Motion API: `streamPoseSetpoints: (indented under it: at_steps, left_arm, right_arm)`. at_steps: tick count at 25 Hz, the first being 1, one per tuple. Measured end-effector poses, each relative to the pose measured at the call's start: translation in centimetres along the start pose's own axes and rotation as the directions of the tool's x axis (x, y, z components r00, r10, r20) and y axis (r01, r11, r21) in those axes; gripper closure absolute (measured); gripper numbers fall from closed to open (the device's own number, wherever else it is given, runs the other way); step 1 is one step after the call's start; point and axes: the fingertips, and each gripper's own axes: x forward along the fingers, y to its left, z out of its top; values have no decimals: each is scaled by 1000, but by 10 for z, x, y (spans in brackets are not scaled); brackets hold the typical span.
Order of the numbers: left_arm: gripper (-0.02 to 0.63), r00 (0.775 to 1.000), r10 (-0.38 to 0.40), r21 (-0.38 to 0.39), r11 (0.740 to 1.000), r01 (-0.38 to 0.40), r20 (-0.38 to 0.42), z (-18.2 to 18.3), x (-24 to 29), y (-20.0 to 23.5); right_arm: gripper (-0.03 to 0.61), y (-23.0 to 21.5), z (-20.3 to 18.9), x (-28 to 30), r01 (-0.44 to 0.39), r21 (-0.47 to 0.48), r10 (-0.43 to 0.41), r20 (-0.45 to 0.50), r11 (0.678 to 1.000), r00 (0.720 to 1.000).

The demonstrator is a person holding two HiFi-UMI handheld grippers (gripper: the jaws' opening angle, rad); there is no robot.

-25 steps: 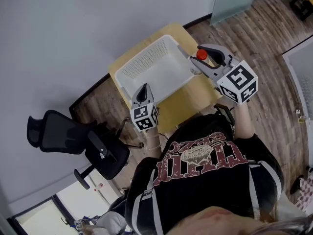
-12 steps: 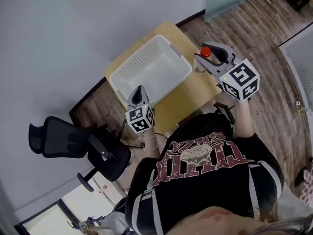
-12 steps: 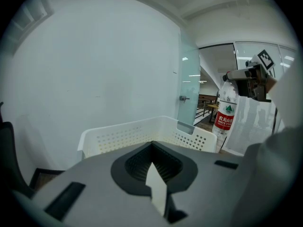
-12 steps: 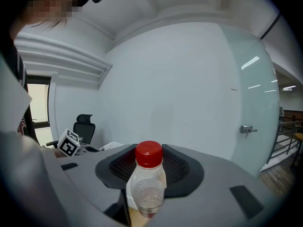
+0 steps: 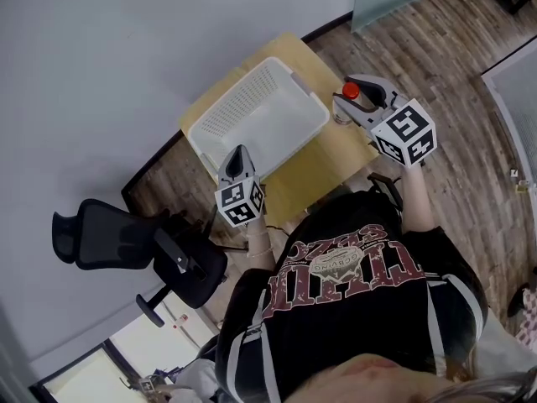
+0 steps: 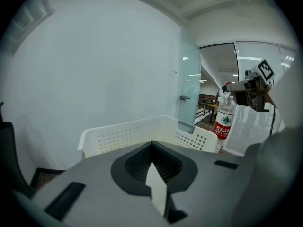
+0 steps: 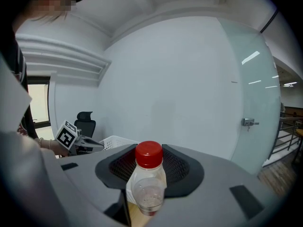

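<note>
My right gripper [image 5: 356, 96] is shut on a clear plastic bottle [image 7: 147, 186] with a red cap [image 5: 351, 91], upright beside the right end of the white perforated basket [image 5: 225, 107]. From the left gripper view the bottle [image 6: 222, 123] shows a red label, and the right gripper [image 6: 247, 86] clasps it near the top. Its base is hidden behind the basket corner. My left gripper [image 5: 240, 154] is shut with nothing in it, at the basket's near side, pointing over the basket [image 6: 142, 129].
The basket stands on a small yellow table [image 5: 317, 168] against a grey wall. A black office chair [image 5: 126, 242] is at the left on the wood floor. A frosted glass door [image 6: 189, 89] stands behind the table.
The right gripper with the bottle has sunk a little and drawn slightly away from the left gripper. The left gripper has hardly moved.
</note>
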Motion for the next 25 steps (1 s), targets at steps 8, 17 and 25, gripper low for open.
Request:
streamPoseSetpoints:
  at_steps: [8, 17, 25]
  left_arm:
    - [569, 1000, 2, 0, 1000, -2, -1, -1, 0, -1]
    - [569, 1000, 3, -3, 1000, -3, -1, -2, -2, 0]
    - [569, 1000, 4, -2, 1000, -4, -4, -1, -1, 0]
  right_arm:
    - [408, 1, -25, 12, -14, 12, 15, -49, 1000, 999]
    - [408, 0, -49, 22, -22, 36, 25, -91, 999, 995]
    - [408, -1, -72, 33, -27, 51, 34, -132, 998, 991]
